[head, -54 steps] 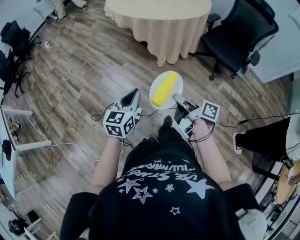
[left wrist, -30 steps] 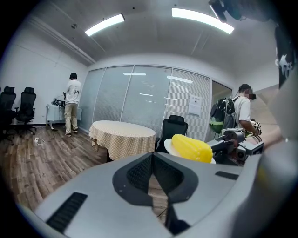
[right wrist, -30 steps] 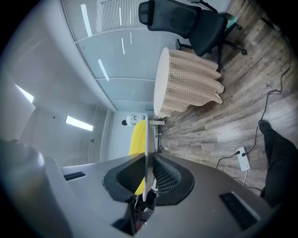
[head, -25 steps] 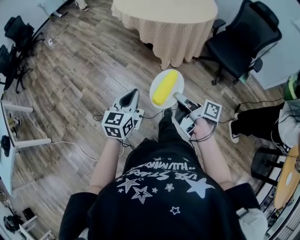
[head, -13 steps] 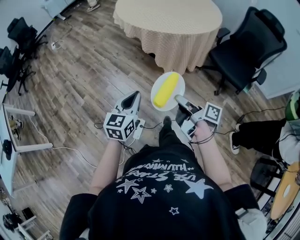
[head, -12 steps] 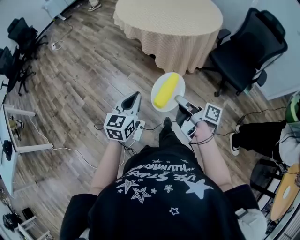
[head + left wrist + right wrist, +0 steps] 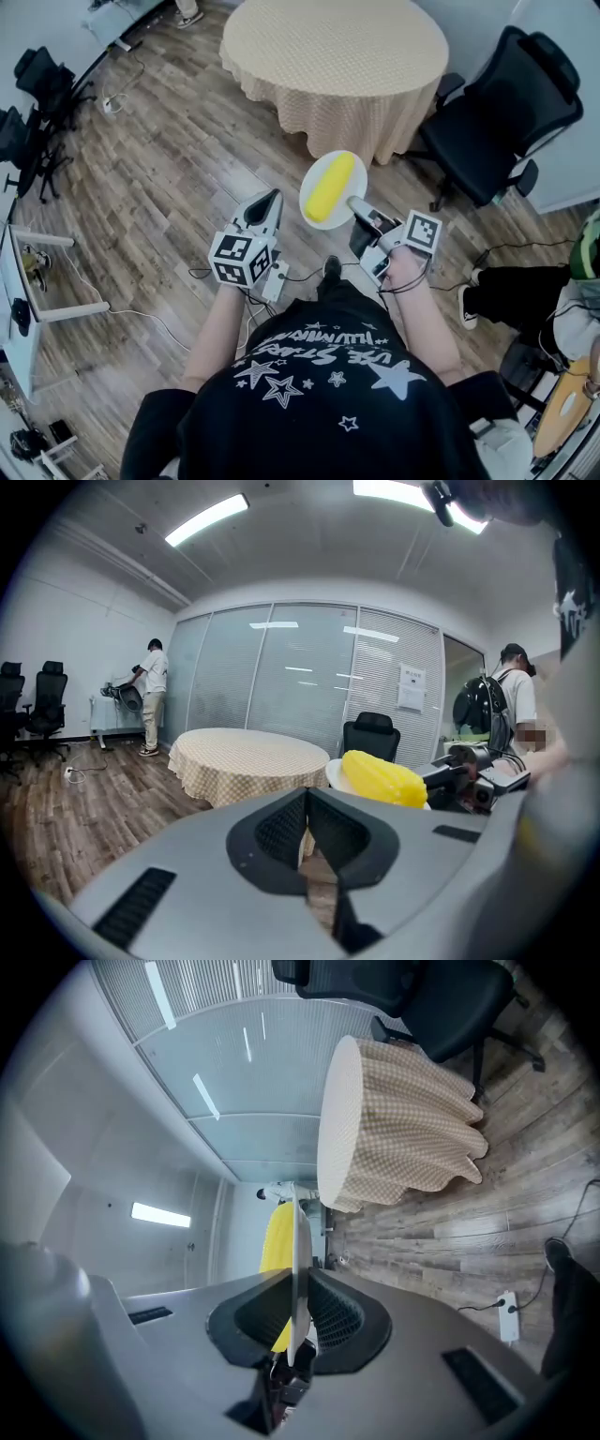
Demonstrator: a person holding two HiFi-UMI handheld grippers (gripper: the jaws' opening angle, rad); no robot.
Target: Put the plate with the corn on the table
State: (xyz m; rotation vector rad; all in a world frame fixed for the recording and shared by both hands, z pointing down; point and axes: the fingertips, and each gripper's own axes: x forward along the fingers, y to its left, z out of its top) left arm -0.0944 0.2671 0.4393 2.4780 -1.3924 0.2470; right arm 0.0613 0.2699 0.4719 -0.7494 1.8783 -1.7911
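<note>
The right tool (image 7: 355, 202) is clenched on the rim of the plate (image 7: 351, 184), which is held in the air just ahead of it, the corn (image 7: 329, 187) lying on top. The left tool (image 7: 271, 199), alongside, is closed on nothing. The bench (image 7: 333, 47) is seen beyond, apart from the plate.

1. Your left grey two-jaw gripper (image 7: 269, 202) is held out ahead of your body on a bare left forearm (image 7: 219, 323). It points forward, away from you.
2. Its jaws are pressed together, with nothing between them.
3. Your right grey two-jaw gripper (image 7: 355, 202) sits beside the left one at about the same reach, angled slightly in towards it.
4. Its jaws are clamped on the near rim of a round white plate (image 7: 313, 174), which sticks out ahead of the jaw tips.
5. Your bare right forearm (image 7: 424, 317) runs back from that gripper, elbow bent at your side.
</note>
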